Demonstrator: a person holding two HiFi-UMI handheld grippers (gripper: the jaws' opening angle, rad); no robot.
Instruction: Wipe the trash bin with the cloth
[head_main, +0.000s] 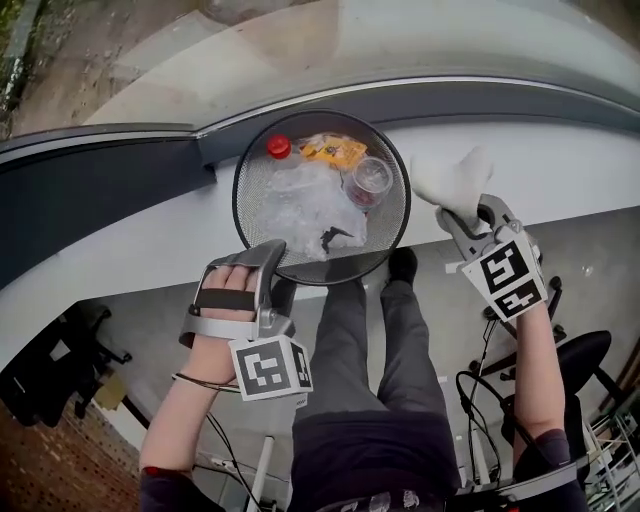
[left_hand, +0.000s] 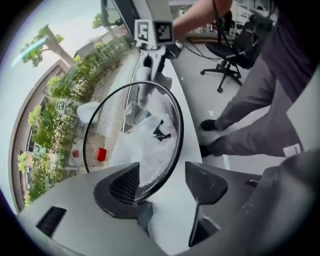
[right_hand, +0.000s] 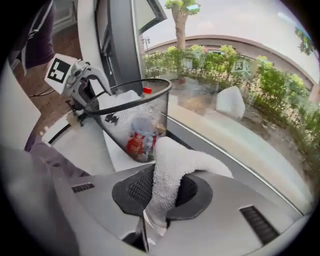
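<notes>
Trash bin (head_main: 238, 195): stood on the white ledge (head_main: 560, 170), litter (head_main: 310, 200) inside.
Left gripper (left_hand: 162, 182): jaws held apart, the bin's near rim set between them.
Right gripper (right_hand: 161, 189): clamped on the cloth (right_hand: 172, 162), held just beside the bin's right side.

Both grippers pointing steeply down
Left gripper (left_hand: 162, 169), forearm entering from 7 o'clock, jaws apart; right gripper (right_hand: 165, 176) (forearm from 5 o'clock) clamped on white cloth (right_hand: 175, 159).

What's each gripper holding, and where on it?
Right gripper clamps the white cloth near one end, the rest bunched beyond the jaws. Left gripper holds nothing: its open jaws straddle the trash bin rim.
</notes>
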